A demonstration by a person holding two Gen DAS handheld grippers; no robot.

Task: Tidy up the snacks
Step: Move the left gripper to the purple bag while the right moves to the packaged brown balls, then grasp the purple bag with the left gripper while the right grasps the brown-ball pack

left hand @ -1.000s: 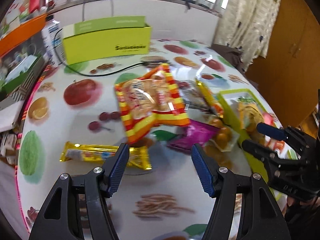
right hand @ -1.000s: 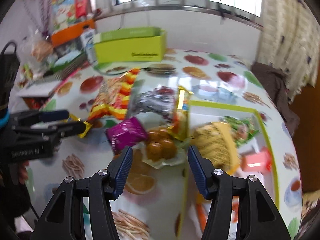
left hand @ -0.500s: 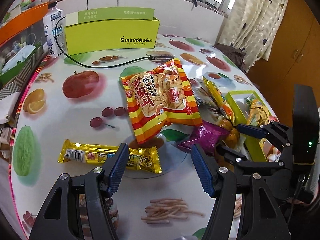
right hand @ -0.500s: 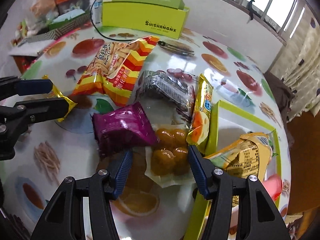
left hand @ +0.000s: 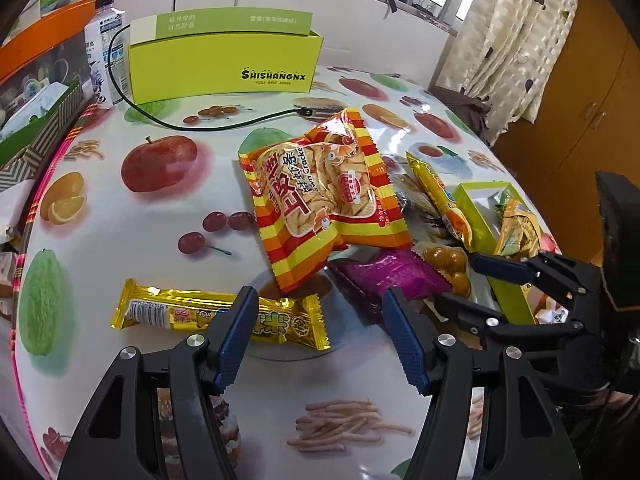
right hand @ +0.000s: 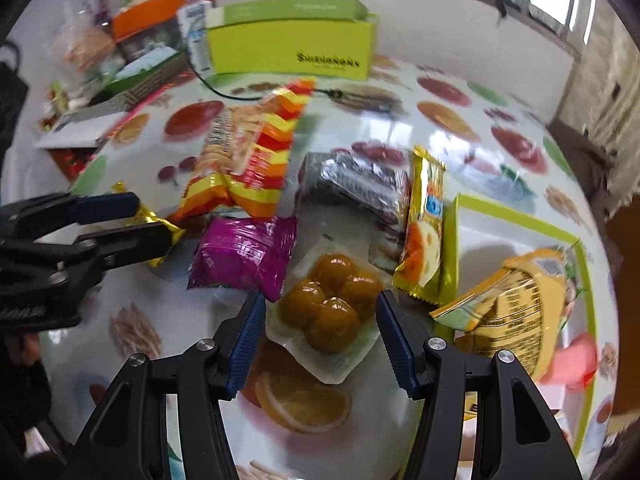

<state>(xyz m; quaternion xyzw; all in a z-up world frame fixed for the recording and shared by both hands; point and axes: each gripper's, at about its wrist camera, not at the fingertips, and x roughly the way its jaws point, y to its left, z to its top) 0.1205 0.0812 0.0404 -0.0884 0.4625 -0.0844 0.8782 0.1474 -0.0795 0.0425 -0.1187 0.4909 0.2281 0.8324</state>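
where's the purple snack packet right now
In the right wrist view the purple snack packet lies on the table left of the clear pack of brown balls, just below the striped cracker bag.

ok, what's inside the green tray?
The tray holds a yellow packet leaning on its near rim and something pink beside it, over a bare white floor. Whatever lies under the packet is hidden.

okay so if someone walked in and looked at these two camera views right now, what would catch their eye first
Probably the red, orange and yellow striped prawn cracker bag, lying mid-table on the fruit-print tablecloth. Next, the clear pack of brown glazed balls between the open fingers of the right gripper, beside a purple packet. At the back stands a lime-green box.
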